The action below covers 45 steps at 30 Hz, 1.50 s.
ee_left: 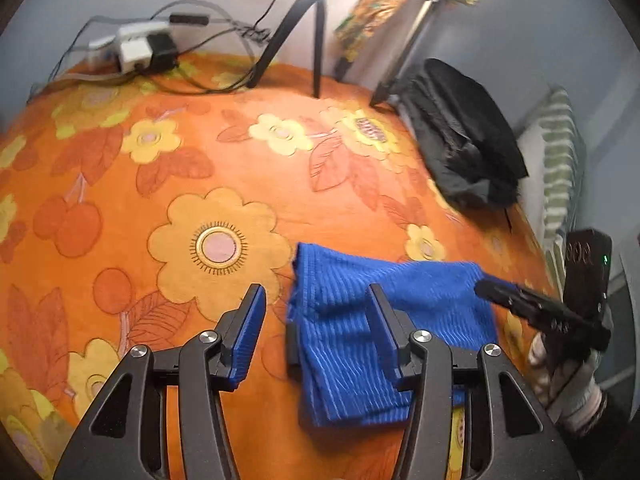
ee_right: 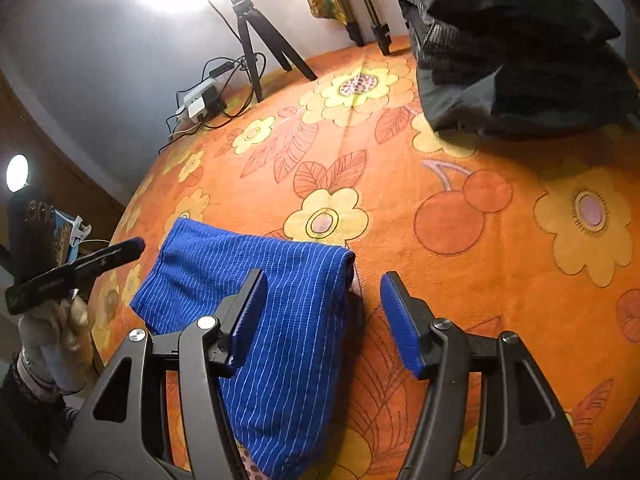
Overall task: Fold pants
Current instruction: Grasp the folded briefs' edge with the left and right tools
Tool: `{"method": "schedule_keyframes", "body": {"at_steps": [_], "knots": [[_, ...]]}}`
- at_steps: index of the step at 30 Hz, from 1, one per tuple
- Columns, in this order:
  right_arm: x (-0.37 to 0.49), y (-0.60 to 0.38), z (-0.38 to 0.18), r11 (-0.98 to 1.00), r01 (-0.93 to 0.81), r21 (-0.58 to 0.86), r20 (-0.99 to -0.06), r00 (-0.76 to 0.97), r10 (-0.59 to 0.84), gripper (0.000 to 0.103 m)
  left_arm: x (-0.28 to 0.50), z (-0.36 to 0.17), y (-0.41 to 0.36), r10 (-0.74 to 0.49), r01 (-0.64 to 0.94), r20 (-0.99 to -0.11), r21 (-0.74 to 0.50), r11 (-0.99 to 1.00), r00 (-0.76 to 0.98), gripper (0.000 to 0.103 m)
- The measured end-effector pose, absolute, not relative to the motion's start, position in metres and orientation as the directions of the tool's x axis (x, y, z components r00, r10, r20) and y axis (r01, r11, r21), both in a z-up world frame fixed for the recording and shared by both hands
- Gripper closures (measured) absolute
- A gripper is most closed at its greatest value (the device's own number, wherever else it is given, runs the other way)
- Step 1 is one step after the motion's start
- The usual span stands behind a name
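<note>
The blue pinstriped pants (ee_left: 384, 328) lie folded in a compact bundle on the orange floral blanket (ee_left: 200, 184). My left gripper (ee_left: 316, 300) is open above the bundle's left edge, its right finger over the cloth. In the right wrist view the pants (ee_right: 280, 320) lie under my open right gripper (ee_right: 324, 284), whose left finger is over the cloth and right finger over the blanket (ee_right: 460, 200). The right gripper also shows at the right of the left wrist view (ee_left: 532, 308), and the left gripper at the left of the right wrist view (ee_right: 80, 268). Neither holds anything.
A pile of dark clothes (ee_left: 460, 136) lies at the far right of the blanket, also in the right wrist view (ee_right: 520, 52). Tripod legs (ee_left: 296, 40) and a power strip with cables (ee_left: 136, 48) stand at the far edge by the wall.
</note>
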State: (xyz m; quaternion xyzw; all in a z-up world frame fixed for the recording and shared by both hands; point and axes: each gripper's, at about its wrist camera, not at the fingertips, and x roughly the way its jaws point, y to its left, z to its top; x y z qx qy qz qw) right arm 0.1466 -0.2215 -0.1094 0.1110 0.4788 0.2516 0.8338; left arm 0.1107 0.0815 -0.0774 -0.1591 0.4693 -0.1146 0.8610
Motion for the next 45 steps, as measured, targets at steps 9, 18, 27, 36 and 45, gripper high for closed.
{"method": "schedule_keyframes", "body": {"at_steps": [9,18,27,36,45], "knots": [[0.15,-0.221,-0.121,0.866,-0.293,0.405,-0.76,0.419,0.497,0.041,0.124,-0.091,0.067,-0.288,0.046,-0.807,-0.309,0.95,0.515,0.053],[0.146,-0.21,-0.12,0.884,-0.332,0.33,-0.764,0.455,0.457,0.041,0.134,-0.103,0.049,-0.252,0.074,-0.824,-0.25,0.965,0.507,0.053],[0.143,-0.201,-0.12,0.876,-0.372,0.307,-0.765,0.45,0.46,0.054,0.136,-0.104,0.048,-0.251,0.082,-0.813,-0.245,0.966,0.526,0.055],[0.14,-0.19,-0.121,0.872,-0.402,0.278,-0.775,0.443,0.451,0.081,0.135,-0.106,0.04,-0.264,0.107,-0.808,-0.245,0.963,0.527,0.091],[0.133,-0.189,-0.112,0.868,-0.409,0.28,-0.76,0.458,0.461,0.09,0.13,-0.096,0.042,-0.269,0.101,-0.786,-0.257,0.961,0.556,0.094]]}}
